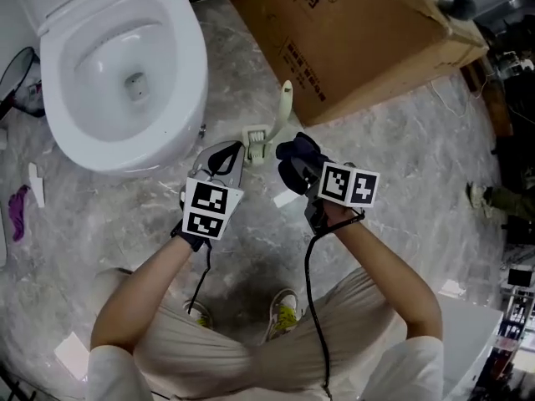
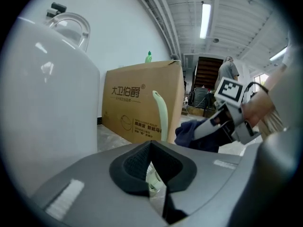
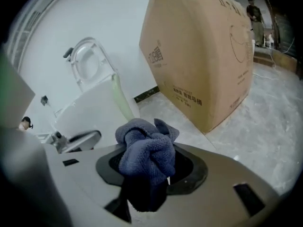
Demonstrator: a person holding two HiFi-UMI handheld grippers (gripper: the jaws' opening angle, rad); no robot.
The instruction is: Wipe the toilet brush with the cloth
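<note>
The toilet brush has a pale green handle (image 1: 285,107) that stands upright from a whitish base (image 1: 257,138) on the marble floor, between the toilet and the box. My left gripper (image 1: 240,151) reaches the base from the left, and its jaws are closed on the base's edge (image 2: 154,181). From the left gripper view, the handle (image 2: 162,115) rises just beyond the jaws. My right gripper (image 1: 294,167) is shut on a bunched dark blue cloth (image 1: 297,159), held just right of the brush and apart from it. The cloth (image 3: 147,150) fills the jaws of the right gripper (image 3: 147,169).
A white toilet (image 1: 117,57) with its lid up stands at the left. A large cardboard box (image 1: 359,32) is close behind the brush. A purple item (image 1: 18,203) and white scraps lie on the floor at the left. My shoes (image 1: 284,312) are below the grippers.
</note>
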